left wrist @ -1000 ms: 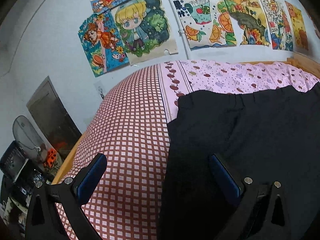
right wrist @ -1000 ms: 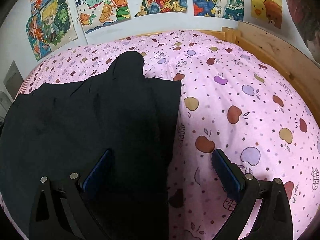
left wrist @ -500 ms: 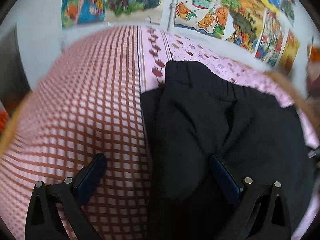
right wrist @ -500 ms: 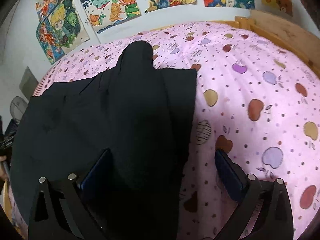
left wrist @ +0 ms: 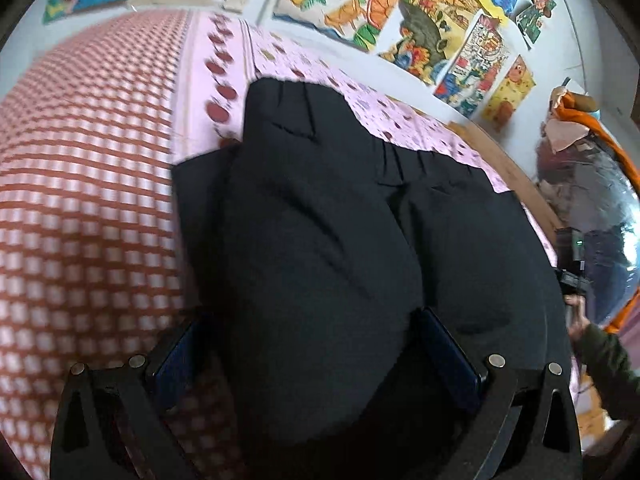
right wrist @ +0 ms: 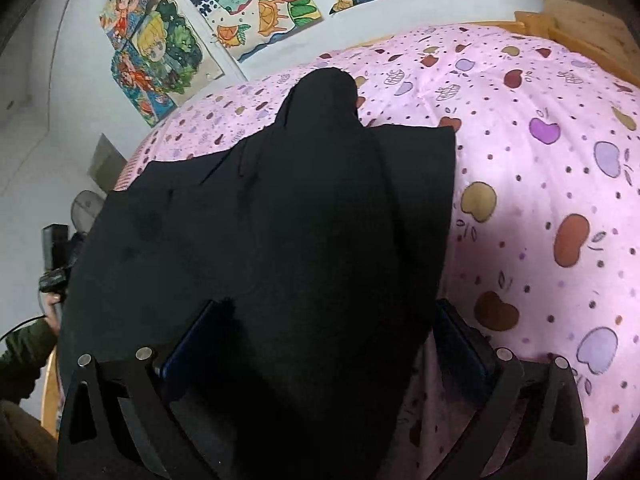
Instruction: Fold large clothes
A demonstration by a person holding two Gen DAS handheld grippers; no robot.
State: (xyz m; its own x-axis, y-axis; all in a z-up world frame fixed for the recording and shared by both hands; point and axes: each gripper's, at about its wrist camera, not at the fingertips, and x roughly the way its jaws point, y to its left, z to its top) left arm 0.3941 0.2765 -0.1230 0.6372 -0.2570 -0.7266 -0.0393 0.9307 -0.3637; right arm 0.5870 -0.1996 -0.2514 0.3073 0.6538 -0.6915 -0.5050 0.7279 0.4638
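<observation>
Where black garment [left wrist: 320,240] bulges | left tool [left wrist: 316,344], right tool [right wrist: 324,332] wide | pads half hidden

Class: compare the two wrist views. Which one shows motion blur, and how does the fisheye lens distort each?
Left wrist view: the checked sheet and posters smear with motion blur. Right wrist view: sharp, the black garment crisp-edged. Both bulge the bed into a dome, corners vignetted black.
</observation>
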